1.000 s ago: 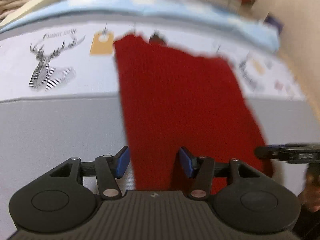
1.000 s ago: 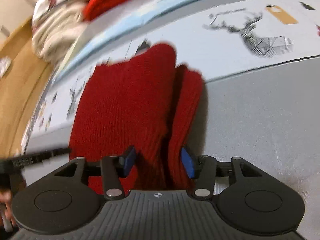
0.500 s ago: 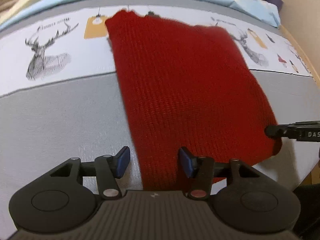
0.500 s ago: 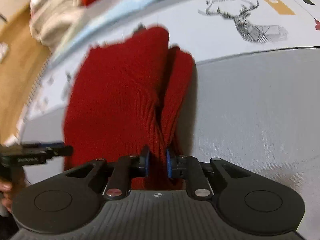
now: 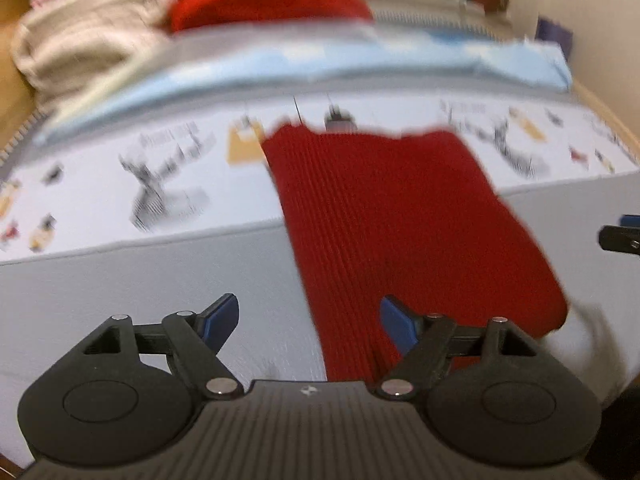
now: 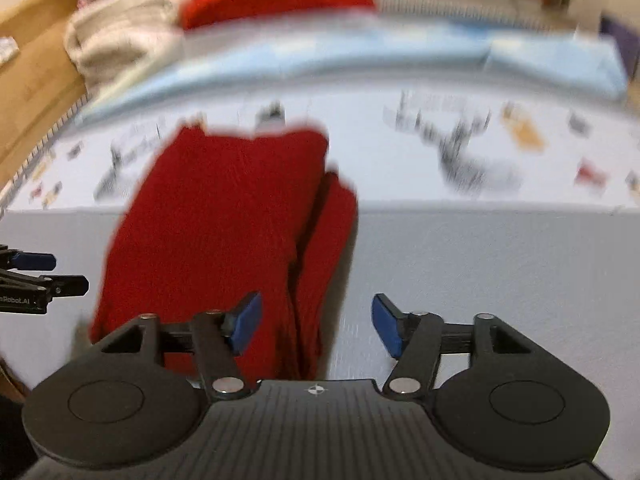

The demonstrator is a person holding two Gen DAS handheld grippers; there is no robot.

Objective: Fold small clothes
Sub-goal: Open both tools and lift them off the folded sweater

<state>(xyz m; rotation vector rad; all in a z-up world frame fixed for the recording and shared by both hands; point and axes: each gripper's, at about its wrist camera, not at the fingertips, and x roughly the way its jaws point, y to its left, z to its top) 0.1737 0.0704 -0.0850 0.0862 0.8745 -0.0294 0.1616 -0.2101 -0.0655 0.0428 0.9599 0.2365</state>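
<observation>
A grey bed cover [image 5: 120, 292] fills the lower half of both wrist views, meeting a white band printed with stags [image 5: 168, 188] and small tags, all smeared by motion blur. Behind it runs a pale blue sheet [image 5: 360, 64], and beyond that sit a heap of cream fabric [image 5: 84, 40] and a bright red bundle [image 5: 272, 0] at the far edge of the bed. The red knit garment [image 5: 400, 220] lies flat across the seam between the grey cover and the printed band, its far edge on the stag print and its near end reaching the grippers. In the right wrist view a narrower folded strip runs along the garment's right side, raised in a ridge. The left gripper [image 5: 308, 324] hangs over the garment's near left edge, its blue-padded jaws opening wide, with the cloth's edge lying below the gap and neither pad pressing on it. The right gripper [image 6: 316, 324] hangs over the folded strip, its jaws likewise opening, the left pad above the red knit and the right pad over bare grey cover, gripping nothing. Each gripper's tip shows at the edge of the other's view.
</observation>
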